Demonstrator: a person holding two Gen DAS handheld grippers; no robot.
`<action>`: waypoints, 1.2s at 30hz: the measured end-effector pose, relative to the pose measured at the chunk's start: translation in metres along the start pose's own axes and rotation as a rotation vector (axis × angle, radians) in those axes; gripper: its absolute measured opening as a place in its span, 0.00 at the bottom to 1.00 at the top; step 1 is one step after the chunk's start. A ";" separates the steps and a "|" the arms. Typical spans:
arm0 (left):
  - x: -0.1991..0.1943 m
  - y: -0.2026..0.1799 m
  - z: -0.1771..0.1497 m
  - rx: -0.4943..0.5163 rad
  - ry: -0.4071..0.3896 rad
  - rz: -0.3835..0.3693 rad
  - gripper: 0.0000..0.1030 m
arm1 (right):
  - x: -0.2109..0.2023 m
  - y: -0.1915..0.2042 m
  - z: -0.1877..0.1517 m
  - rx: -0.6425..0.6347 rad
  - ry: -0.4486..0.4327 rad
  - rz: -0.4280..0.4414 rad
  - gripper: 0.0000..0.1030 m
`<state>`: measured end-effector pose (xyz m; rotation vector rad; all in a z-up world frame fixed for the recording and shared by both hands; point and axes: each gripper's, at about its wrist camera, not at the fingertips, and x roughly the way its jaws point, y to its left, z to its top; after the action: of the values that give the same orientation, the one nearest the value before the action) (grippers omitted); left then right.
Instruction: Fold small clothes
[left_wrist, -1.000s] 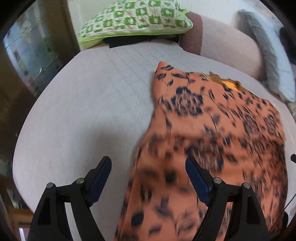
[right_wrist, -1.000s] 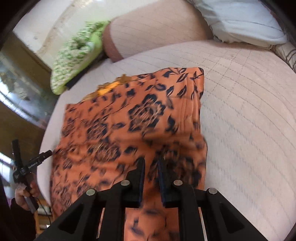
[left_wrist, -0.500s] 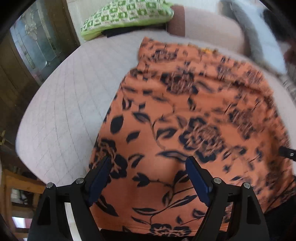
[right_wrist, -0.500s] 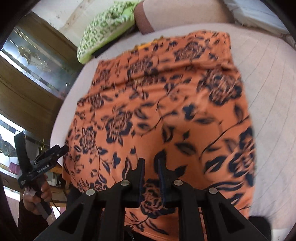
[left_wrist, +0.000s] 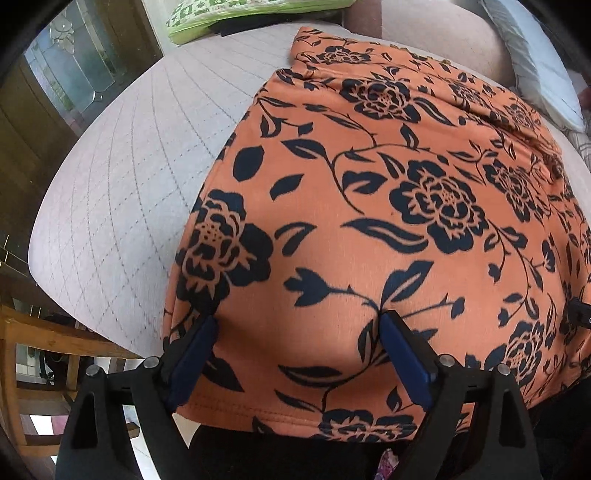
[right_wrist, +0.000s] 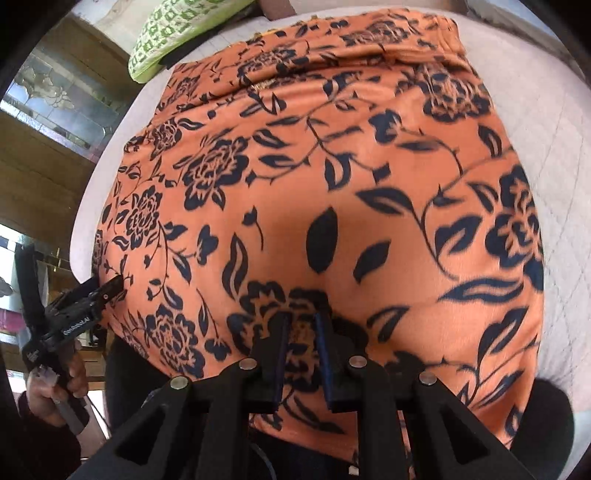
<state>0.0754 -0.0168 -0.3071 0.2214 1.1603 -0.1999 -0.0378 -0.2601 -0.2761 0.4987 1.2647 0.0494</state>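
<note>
The orange garment (left_wrist: 388, 206), printed with a dark navy flower-and-leaf pattern, lies spread across the pale quilted bed (left_wrist: 122, 192), its near hem hanging at the bed's front edge and its far end folded into a band close to the brown-ended bolster (left_wrist: 436, 48). The left gripper (left_wrist: 297, 325) sits low over the near left portion of the garment with its jaws wide apart; the blue pads (left_wrist: 192, 354) rest on or just above the cloth, one near the garment's left edge, the other further in, and no fabric is pinched between them. In the right wrist view, the right gripper (right_wrist: 301, 321) has its jaws drawn nearly together, with a fold of the orange garment (right_wrist: 332, 192) bunched in the narrow gap, so the cloth is clamped near the hem. The left gripper (right_wrist: 110, 286) also shows at the left margin of that view, its tip touching the garment's left edge, held by the person's left hand (right_wrist: 55, 391). A green-and-white patterned cushion (left_wrist: 236, 11) lies at the far end of the bed, and a grey-white pillow (left_wrist: 535, 66) lies at the far right. A dark wooden cabinet with a leaded glass panel (left_wrist: 70, 70) stands beside the bed on the left, and a wooden chair frame (left_wrist: 40, 339) shows below the bed's corner.
</note>
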 end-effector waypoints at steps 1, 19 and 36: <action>-0.002 0.000 -0.005 0.001 0.006 -0.002 0.88 | 0.000 -0.003 -0.003 0.016 0.010 0.011 0.19; 0.017 0.017 0.081 -0.066 -0.005 0.074 0.77 | 0.003 0.053 0.116 -0.004 -0.039 0.021 0.20; 0.007 0.031 0.018 0.023 -0.024 0.036 0.78 | 0.042 0.064 0.074 -0.037 0.191 0.086 0.24</action>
<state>0.1023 0.0075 -0.3047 0.2596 1.1303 -0.1839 0.0586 -0.2144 -0.2739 0.5255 1.4255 0.1966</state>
